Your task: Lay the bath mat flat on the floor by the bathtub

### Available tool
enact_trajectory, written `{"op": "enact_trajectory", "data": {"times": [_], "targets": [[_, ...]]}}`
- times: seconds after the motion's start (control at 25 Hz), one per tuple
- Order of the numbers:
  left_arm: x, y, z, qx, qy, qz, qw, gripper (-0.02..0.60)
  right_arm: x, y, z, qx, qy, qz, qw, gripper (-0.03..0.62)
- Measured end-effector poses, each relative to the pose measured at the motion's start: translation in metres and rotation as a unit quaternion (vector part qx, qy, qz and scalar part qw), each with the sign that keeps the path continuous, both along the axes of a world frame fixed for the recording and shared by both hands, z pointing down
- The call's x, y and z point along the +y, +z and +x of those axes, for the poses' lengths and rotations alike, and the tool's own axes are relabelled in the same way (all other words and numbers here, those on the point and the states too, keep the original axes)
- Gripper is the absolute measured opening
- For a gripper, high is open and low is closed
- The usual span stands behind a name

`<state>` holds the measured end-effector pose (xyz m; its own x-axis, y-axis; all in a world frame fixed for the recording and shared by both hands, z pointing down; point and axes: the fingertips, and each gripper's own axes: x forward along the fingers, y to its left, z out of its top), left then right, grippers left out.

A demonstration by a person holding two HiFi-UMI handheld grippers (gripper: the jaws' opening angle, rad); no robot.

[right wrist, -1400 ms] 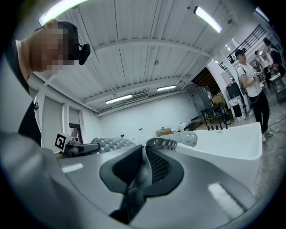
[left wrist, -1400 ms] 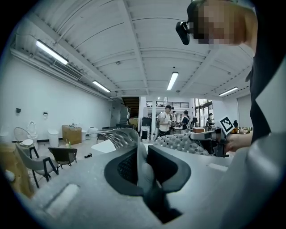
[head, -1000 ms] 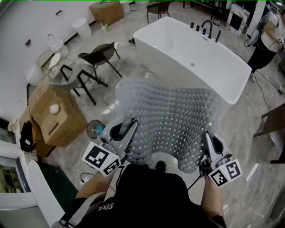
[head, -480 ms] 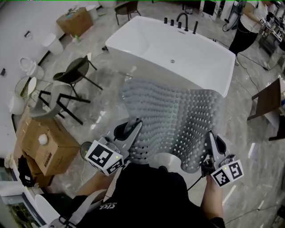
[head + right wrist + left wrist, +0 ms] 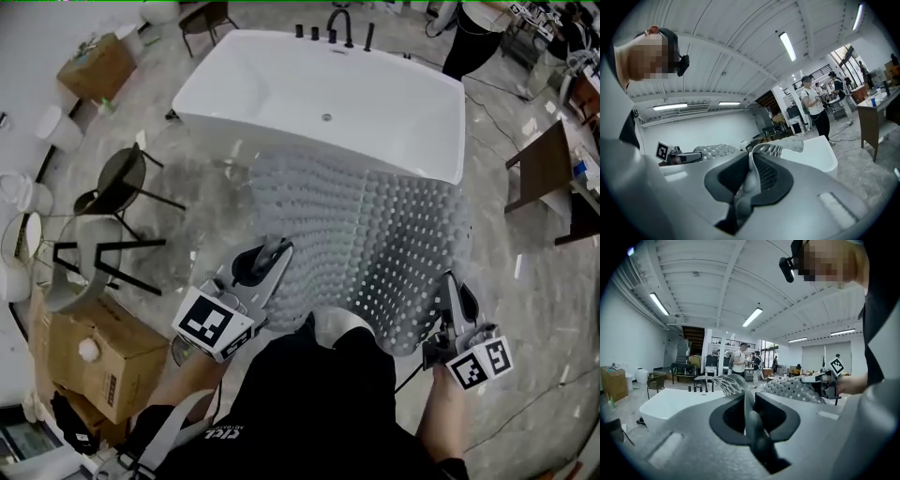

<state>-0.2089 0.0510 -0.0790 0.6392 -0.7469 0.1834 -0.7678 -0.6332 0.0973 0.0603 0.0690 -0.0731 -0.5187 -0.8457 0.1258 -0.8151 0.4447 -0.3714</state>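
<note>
My left hand-held gripper (image 5: 270, 258) was clenched on the near left edge of the translucent grey, studded rubber bath mat (image 5: 375, 220). My right hand-held gripper (image 5: 451, 292) pinched its near right corner. The mat hung spread ahead of both, off the grey marble floor (image 5: 544, 272). Over the last second the white freestanding bathtub (image 5: 394, 103) had drawn nearer, until the mat's far edge lined up with its near wall. I judged that lowering came next.
</note>
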Motion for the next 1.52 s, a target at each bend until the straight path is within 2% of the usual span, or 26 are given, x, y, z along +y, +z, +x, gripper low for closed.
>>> {"op": "enact_trajectory", "data": {"times": [0.28,0.44,0.6,0.96,1.36,1.52], "targets": [[-0.03,0.026,0.016,0.009,0.022,-0.034,0.9991,0.04,-0.019,0.027,0.009,0.0,0.016,-0.019,1.0,0.024],[-0.038,0.047,0.042,0.011,0.037,-0.055,0.9977,0.038,-0.028,0.059,0.022,-0.001,0.003,-0.035,0.999,0.023],[-0.05,0.081,0.064,-0.005,0.051,-0.06,0.9969,0.038,-0.04,0.1,0.033,0.001,-0.011,-0.043,0.999,0.023],[-0.069,0.217,0.08,-0.004,0.04,-0.087,0.9954,0.032,-0.068,0.224,0.069,0.019,0.0,-0.075,0.997,0.023],[-0.11,0.371,0.084,-0.034,0.055,-0.076,0.995,0.032,-0.104,0.351,0.07,0.018,0.001,-0.076,0.997,0.021],[-0.13,0.429,0.091,-0.037,0.062,-0.076,0.9945,0.031,-0.119,0.406,0.083,0.025,0.0,-0.078,0.997,0.021]]}}
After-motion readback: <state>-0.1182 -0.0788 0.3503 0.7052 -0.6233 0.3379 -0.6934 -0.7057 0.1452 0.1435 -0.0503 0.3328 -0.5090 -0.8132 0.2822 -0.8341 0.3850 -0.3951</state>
